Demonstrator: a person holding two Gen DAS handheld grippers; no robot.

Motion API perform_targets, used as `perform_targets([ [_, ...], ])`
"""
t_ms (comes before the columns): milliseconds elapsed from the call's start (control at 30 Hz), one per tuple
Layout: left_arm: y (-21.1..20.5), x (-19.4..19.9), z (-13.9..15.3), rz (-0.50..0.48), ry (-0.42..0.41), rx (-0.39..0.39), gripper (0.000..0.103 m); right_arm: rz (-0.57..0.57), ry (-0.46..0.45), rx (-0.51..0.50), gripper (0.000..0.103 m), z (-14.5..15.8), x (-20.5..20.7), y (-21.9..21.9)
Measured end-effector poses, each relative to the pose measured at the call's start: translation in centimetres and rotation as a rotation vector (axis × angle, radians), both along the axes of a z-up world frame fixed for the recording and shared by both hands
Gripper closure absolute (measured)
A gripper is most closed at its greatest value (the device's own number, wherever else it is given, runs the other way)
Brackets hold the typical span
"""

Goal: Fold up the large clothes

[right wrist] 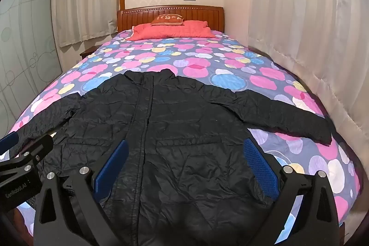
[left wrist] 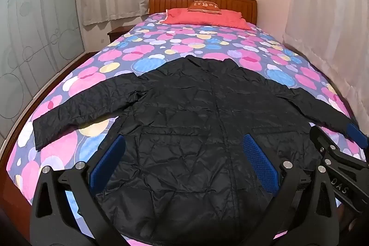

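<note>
Black quilted jacket (left wrist: 196, 130) lies front-up on the bed (left wrist: 161, 43), zip closed, collar toward the headboard (left wrist: 203, 1), hem toward the foot end where the operator stands. Both sleeves out to the sides, angled a bit toward the hem; cuffs sit near the bed's side edges. Fabric thin, crinkly, prob. slippery nylon — expect it to slide on itself when folded.

Bedspread w/ pink/blue/yellow blobs is smooth under the garment, so a decent flat work surface. Red pillow (right wrist: 173, 32) + small cushion (right wrist: 168, 20) up by the headboard, well apart from the jacket, no interference.

L gripper (left wrist: 184, 165): jaws spread wide, nothing between the blue pads, hovering over the lower body of the jacket, left of the zip line. Tilted down toward the cloth, not touching as far as I can see.

R gripper (right wrist: 186, 165): same, jaws spread wide, empty, over the lower right panel near the pocket seam. Its tip also shows at the right edge of the left-wrist view, close to the right cuff, though fisheye warp makes that gap hard to judge.

Read: garment laid out and flattened, no fold made yet. Both tools parked side by side above the hem, open, i.e. start pose before first grasp. Likely next: take a sleeve or a side edge and bring it across the chest. Risk: padded layers bunch, pads catch only the top layer, sleeve slips off.

Curtains (right wrist: 299, 38) both sides, wardrobe door (left wrist: 34, 38) on the left; none near the work.
</note>
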State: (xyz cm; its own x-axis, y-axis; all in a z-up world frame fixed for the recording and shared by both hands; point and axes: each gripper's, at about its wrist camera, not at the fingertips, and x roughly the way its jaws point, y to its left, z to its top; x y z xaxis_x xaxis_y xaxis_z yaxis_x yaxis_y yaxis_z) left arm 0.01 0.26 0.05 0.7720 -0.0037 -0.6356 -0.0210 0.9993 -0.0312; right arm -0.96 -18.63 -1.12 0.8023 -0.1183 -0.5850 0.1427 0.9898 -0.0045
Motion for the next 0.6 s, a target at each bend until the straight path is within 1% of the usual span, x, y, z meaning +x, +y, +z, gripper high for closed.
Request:
perform_targets([
  [33,-0.28,-0.15,0.03,-0.010,-0.014,0.035,0.002,0.000,0.000,-0.002,0.004,0.00,0.00,0.02],
  [300,-0.49,-0.69,0.29,0.003,-0.004,0.045,0.002,0.002,0.001,-0.006,0.004,-0.02,-0.01,0.15],
  [333,-0.09,-0.06,-0.19,-0.017,-0.002,0.026,0.002,0.001,0.002,-0.007,0.004,-0.01,-0.01,0.13],
  [600,-0.55,-0.37,0.02,-0.014,-0.002,0.027,0.002,0.004,0.000,-0.006,0.004,0.10,-0.10,0.05],
])
